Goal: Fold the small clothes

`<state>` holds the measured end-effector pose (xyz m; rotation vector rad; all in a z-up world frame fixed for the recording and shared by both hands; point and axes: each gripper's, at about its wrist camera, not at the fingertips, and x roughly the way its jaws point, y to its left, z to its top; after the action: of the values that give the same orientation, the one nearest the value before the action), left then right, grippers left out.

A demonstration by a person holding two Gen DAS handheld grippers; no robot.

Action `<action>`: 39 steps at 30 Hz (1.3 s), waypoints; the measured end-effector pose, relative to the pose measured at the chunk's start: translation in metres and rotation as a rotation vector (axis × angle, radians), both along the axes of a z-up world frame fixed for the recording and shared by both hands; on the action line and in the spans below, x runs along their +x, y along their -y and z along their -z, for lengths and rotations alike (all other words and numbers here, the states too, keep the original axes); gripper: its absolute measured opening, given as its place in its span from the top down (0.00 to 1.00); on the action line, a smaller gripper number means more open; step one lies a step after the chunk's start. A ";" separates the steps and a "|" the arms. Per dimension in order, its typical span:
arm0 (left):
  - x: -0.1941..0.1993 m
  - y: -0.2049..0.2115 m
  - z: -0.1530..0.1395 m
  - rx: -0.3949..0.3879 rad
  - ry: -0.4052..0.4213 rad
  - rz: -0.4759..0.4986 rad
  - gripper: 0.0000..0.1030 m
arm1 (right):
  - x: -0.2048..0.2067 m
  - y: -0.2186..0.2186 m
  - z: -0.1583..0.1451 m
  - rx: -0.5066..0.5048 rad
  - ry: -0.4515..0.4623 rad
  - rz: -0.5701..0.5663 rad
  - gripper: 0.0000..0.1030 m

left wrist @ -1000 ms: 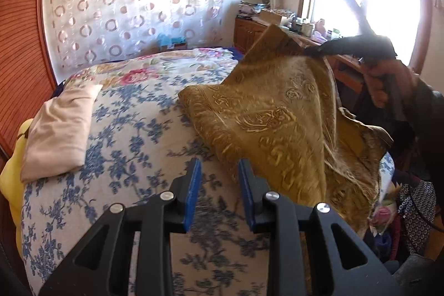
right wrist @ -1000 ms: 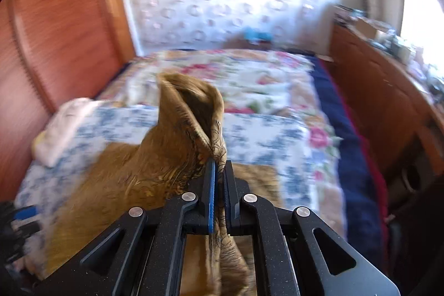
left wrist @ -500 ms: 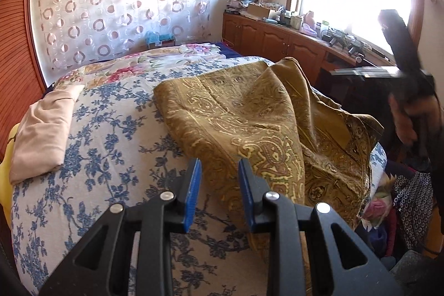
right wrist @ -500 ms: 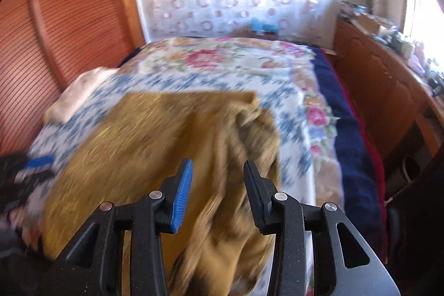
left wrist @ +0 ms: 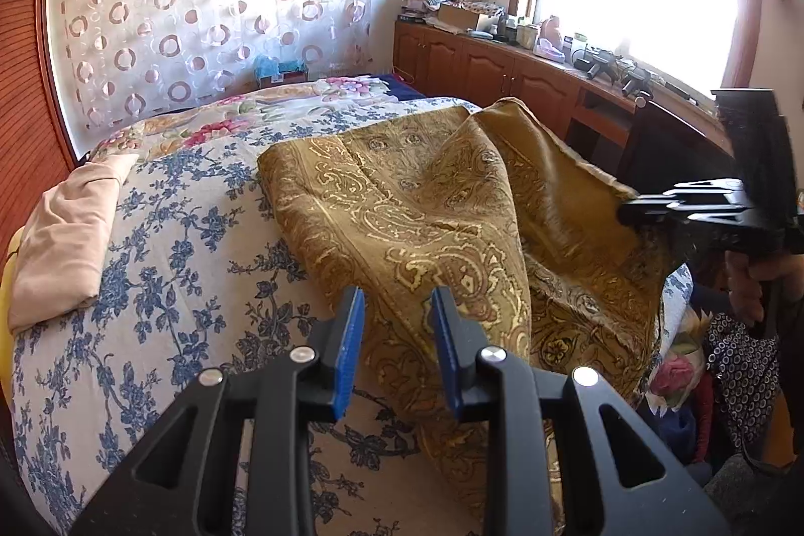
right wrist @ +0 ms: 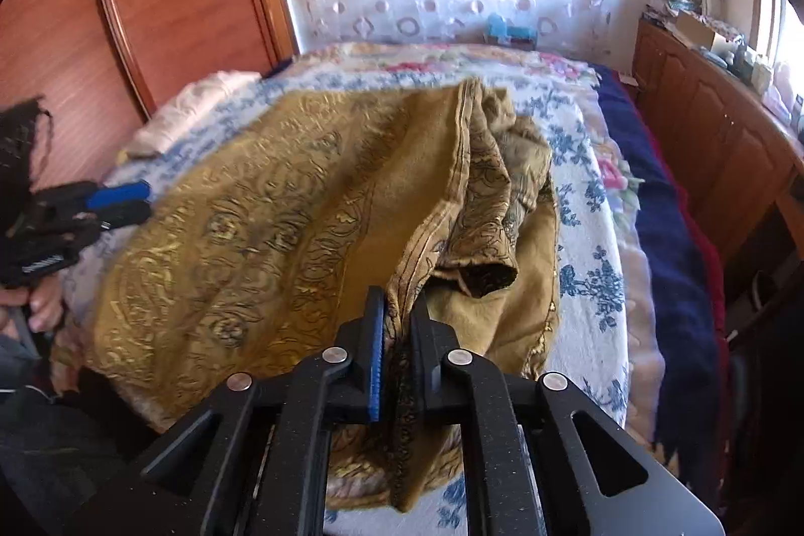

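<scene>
My right gripper [right wrist: 398,310] let go of the raised corner half a sec ago and is now clamped again, this time on the hemmed edge of the gold cloth [left wrist: 417,214], low, near the side of the bed [left wrist: 166,264]. The cloth is no more lifted; it lies spread on the blue-flower cover, w/ a bunched part on its right in my right view. I judge this as a re-grip, so next fold can start from this edge. My left gripper [left wrist: 397,335] has jaws a bit apart, same as before, hovering over the near edge of the cloth, not pinching it. Long axis of the cloth runs approx. from me toward the curtain [left wrist: 201,8]; the held hem runs the same way.
</scene>
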<state>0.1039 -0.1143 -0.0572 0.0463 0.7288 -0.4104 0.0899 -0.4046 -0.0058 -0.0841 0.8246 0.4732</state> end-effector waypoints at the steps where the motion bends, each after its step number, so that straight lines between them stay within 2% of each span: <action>1: -0.001 0.000 0.000 -0.002 0.002 0.000 0.75 | -0.007 0.005 -0.007 0.015 0.010 0.009 0.95; 5: -0.004 -0.002 -0.002 -0.019 0.007 0.003 0.75 | -0.029 0.024 -0.027 0.019 0.058 0.052 0.97; 7: -0.004 -0.001 -0.001 -0.023 0.004 0.007 0.75 | -0.032 0.031 -0.028 0.005 0.060 0.075 0.97; 11: -0.002 0.005 0.008 -0.010 -0.020 0.017 0.75 | -0.031 0.037 -0.008 0.000 -0.018 0.098 0.97; 13: -0.001 0.007 0.016 0.006 -0.042 0.021 0.75 | -0.031 0.037 0.003 -0.035 -0.033 0.120 0.97; 16: 0.003 0.009 0.027 0.020 -0.076 0.022 0.75 | -0.028 0.038 0.009 -0.025 -0.036 0.149 0.89; 18: 0.005 0.011 0.034 0.025 -0.091 0.019 0.75 | -0.027 0.037 0.007 -0.028 -0.015 0.162 0.79; 20: 0.006 0.011 0.039 0.030 -0.102 0.016 0.75 | -0.026 0.036 0.005 -0.023 0.003 0.164 0.61; 23: 0.009 0.013 0.048 0.032 -0.123 0.011 0.74 | -0.023 0.031 0.004 -0.024 0.025 0.161 0.47; 33: 0.004 0.014 0.050 0.027 -0.090 -0.007 0.74 | -0.008 0.018 0.028 -0.031 -0.005 0.159 0.39; 39: 0.001 0.014 0.050 0.028 -0.086 -0.006 0.74 | -0.002 0.021 0.043 -0.017 -0.046 0.164 0.29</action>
<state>0.1054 -0.1288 -0.1074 0.0529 0.8192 -0.3981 0.0882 -0.4259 -0.0486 -0.0213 0.8730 0.3149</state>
